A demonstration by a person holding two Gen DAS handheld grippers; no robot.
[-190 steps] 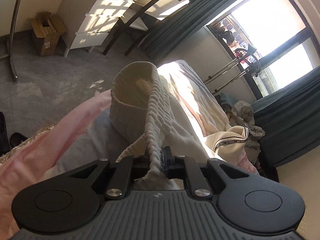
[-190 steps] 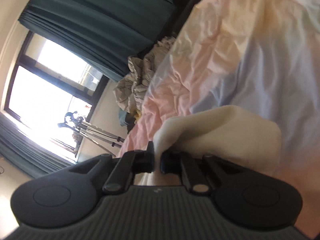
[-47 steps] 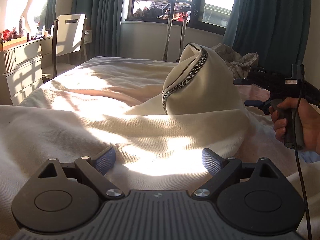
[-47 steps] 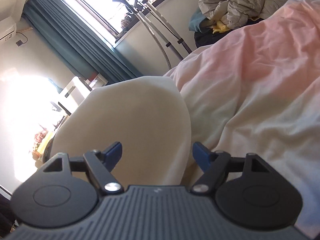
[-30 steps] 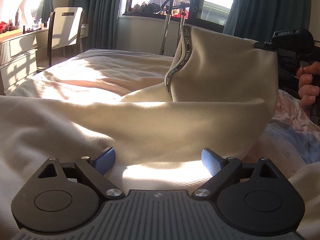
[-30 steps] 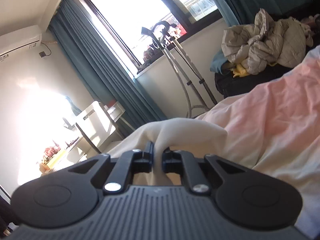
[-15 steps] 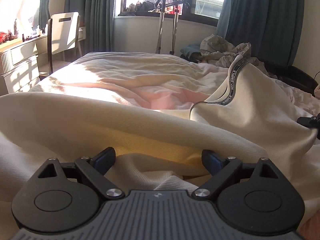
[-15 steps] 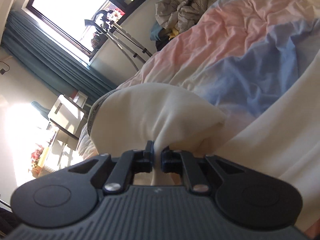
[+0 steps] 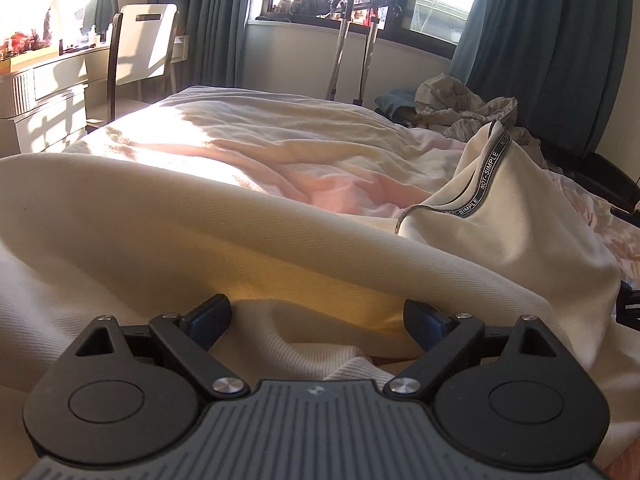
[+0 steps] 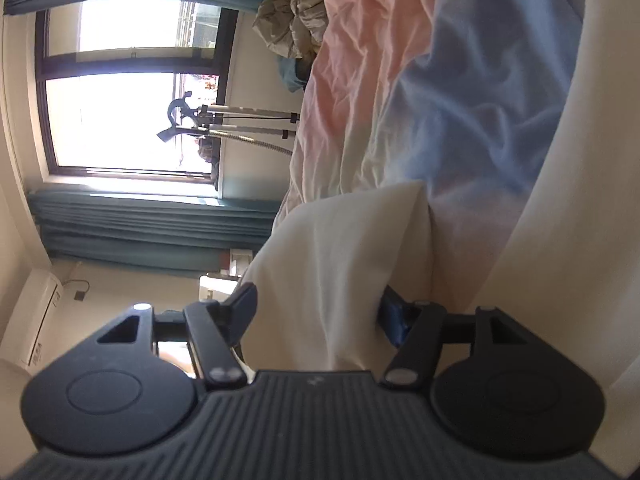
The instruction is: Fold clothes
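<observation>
Lying between opening right gripper fingers, garment.

The cream garment lies spread across the near end of the bed, a soft, finely ribbed knit, rumpled into long rolls. A thick fold runs from the bed's left edge toward the right. Under my left fingers it bunches into a low ridge. Toward the right edge one part stands up in a peak, its hem trimmed with a grey band printed NOT-SIMPLE. From my right side that raised fold is a smooth, pale hump over the pink and blue sheet.
</observation>
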